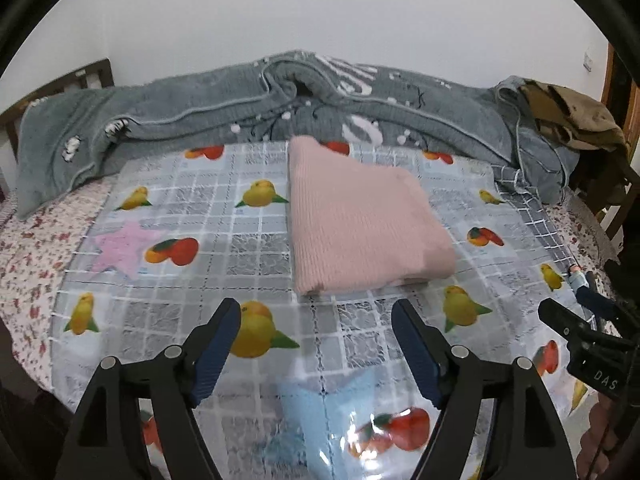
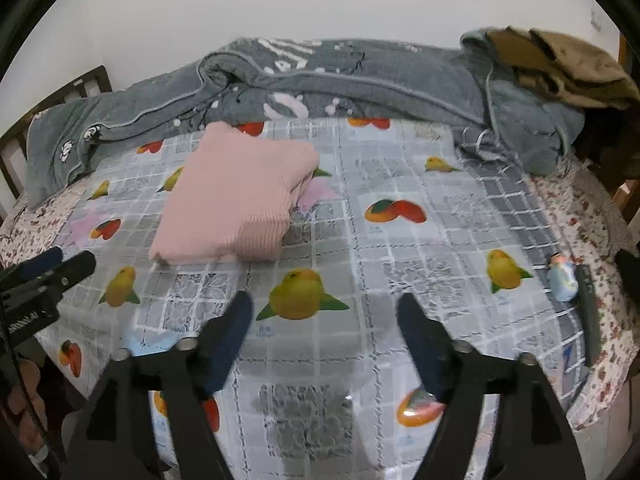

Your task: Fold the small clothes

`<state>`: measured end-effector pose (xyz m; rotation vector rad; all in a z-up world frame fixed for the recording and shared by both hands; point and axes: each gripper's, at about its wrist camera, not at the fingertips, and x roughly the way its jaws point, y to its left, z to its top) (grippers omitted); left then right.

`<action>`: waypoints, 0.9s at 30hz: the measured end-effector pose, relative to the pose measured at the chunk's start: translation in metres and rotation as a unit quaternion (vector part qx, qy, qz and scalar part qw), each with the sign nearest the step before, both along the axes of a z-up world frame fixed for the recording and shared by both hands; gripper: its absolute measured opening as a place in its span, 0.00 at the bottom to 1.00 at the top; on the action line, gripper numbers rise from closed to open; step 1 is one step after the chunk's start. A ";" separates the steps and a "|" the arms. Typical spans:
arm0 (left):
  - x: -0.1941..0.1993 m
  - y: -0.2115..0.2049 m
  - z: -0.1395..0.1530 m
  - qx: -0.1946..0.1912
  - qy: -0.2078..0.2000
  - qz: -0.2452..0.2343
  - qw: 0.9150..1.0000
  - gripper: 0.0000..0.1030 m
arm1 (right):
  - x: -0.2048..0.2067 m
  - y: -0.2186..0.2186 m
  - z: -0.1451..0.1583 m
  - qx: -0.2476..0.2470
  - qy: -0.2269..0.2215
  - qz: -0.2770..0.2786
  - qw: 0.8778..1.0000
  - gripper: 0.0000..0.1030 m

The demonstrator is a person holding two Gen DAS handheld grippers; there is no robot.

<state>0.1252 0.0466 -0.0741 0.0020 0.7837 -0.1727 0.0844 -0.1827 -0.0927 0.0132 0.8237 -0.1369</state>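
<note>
A folded pink knit garment [image 1: 360,220] lies on the fruit-print plastic sheet [image 1: 240,248] that covers the bed. In the right wrist view the same pink garment [image 2: 236,196] sits to the upper left, folded into a thick rectangle. My left gripper [image 1: 316,312] hovers open just in front of the garment's near edge, nothing between its blue pads. My right gripper [image 2: 326,308] is open too, over bare sheet to the right of the garment, and holds nothing. The right gripper's tip [image 1: 560,316] shows at the right edge of the left wrist view.
A rumpled grey blanket [image 1: 260,112] runs along the far side by the white wall. A brown cloth pile [image 2: 560,64] lies at the far right. A small bottle [image 2: 562,276] and a dark remote [image 2: 590,312] lie on the floral bedsheet [image 2: 592,216] at right. Pink star [image 1: 120,248] under the plastic.
</note>
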 end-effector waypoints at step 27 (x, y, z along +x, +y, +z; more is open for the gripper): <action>-0.061 0.013 0.039 0.005 -0.036 0.023 0.999 0.79 | -0.070 -0.004 0.045 -0.017 -0.038 -0.014 0.999 0.85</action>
